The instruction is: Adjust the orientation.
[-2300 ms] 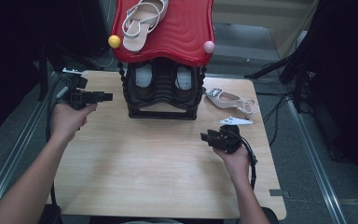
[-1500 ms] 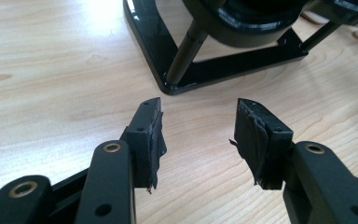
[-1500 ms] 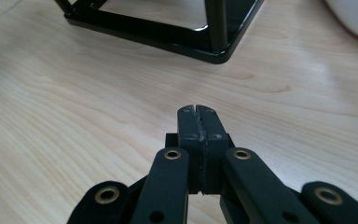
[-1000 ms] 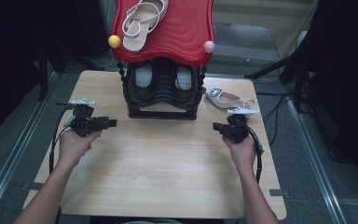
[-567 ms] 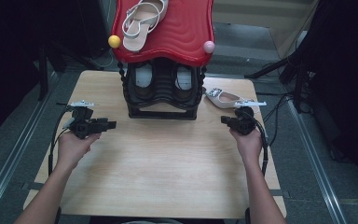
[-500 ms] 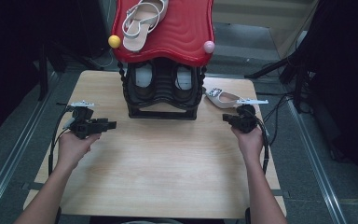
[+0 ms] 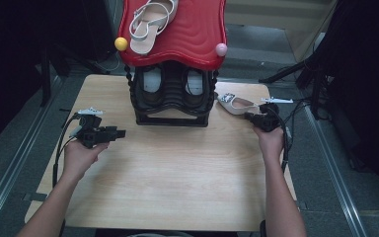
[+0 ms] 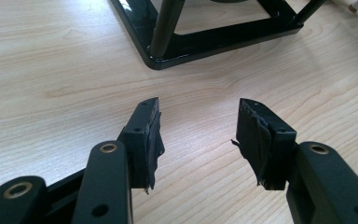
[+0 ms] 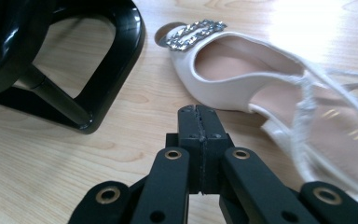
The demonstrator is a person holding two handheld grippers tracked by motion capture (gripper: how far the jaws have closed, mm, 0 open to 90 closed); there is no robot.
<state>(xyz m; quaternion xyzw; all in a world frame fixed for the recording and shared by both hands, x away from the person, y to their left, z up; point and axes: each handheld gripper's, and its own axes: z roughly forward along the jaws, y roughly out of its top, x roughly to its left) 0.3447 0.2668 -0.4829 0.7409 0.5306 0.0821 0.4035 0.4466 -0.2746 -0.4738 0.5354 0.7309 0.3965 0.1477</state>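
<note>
The white slingback sandal with the rhinestone buckle lies right of the black shoe rack, so my clenched, empty right gripper noses toward it while my left gripper waits released.

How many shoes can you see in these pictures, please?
2: one sandal lies on the red top of the rack, and one white shoe lies on the table right of the rack. Pale shapes inside the rack may be more.
</note>
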